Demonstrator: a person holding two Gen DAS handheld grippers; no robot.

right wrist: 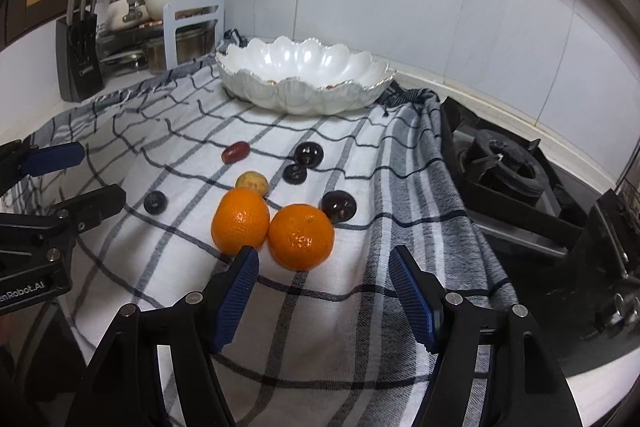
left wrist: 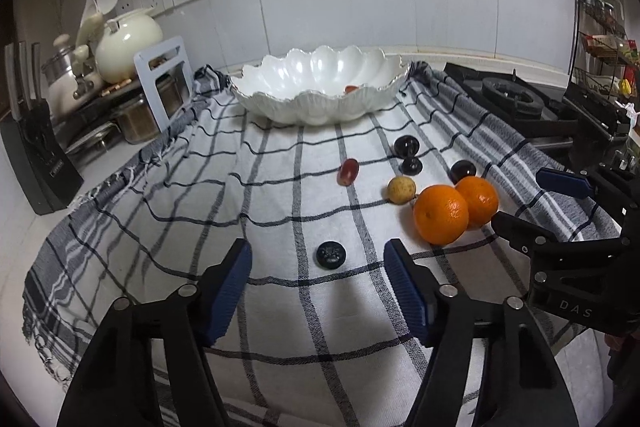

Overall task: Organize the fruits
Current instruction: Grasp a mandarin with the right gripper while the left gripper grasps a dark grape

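**Colours on the checked cloth**

The cloth (right wrist: 320, 327) is white, crossed by thin black lines into large checks, with grey-and-white striped bands along its edges. Both grippers have black arms and blue ribbed pads on the fingers (left wrist: 230, 291). Just ahead of the right fingers (right wrist: 236, 291) lie two bright orange oranges (right wrist: 301, 237). Beyond them sit a tan-yellow fruit (right wrist: 252, 182), three glossy near-black fruits (right wrist: 339, 205) and a dark red grape (right wrist: 235, 152). Between the left fingers lies a matt blue-black berry (left wrist: 331, 254). Far ahead stands a pearly white scalloped bowl (left wrist: 320, 103).
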